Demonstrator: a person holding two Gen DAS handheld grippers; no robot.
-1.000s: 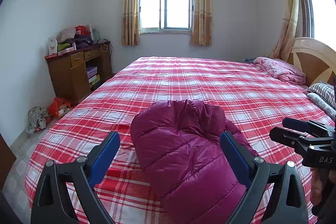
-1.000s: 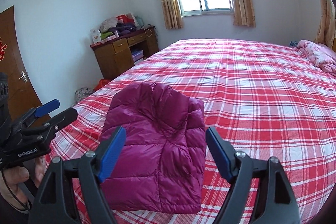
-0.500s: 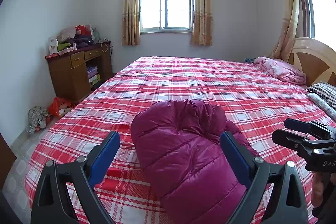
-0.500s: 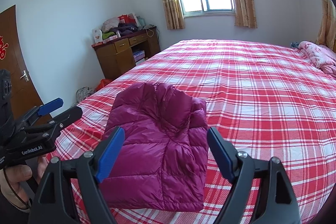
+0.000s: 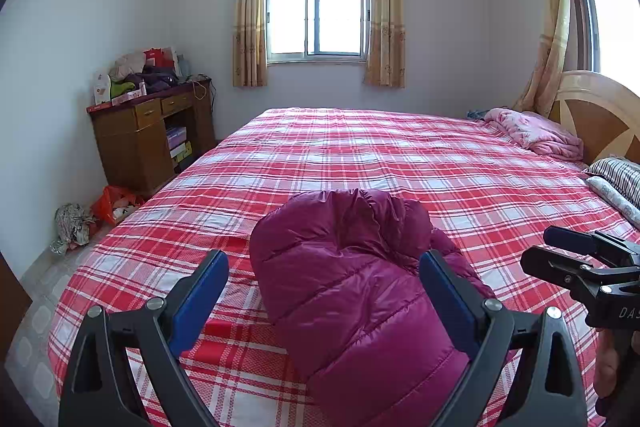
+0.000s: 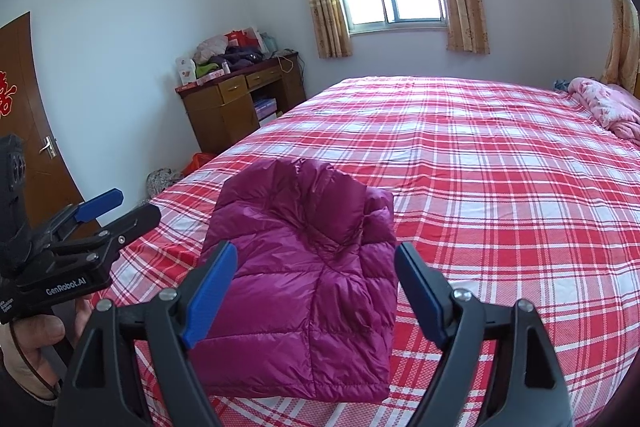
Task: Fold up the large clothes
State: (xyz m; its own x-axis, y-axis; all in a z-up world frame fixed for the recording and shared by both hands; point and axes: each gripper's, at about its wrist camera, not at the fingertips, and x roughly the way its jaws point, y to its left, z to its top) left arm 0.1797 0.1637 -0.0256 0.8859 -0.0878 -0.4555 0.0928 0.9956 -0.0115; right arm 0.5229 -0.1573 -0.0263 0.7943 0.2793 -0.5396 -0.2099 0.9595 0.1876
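- Nearest, the left hand-held gripper [image 5: 324,291] and the right hand-held gripper [image 6: 316,287] both gape wide with nothing between the pads, each poised just short of the jacket.
- The magenta puffer jacket [image 6: 304,291] lies folded in a thick bundle near the foot corner of the bed [image 6: 480,163] — light, soft, springy, with a slick shell.
- Best hold, I judge: pinch a stitched hem or seam edge on the jacket — not the puffed panels.

hidden: jacket [image 5: 360,291] near end behind left claw [image 5: 324,291] | cut off: headboard [image 5: 596,115] at right edge
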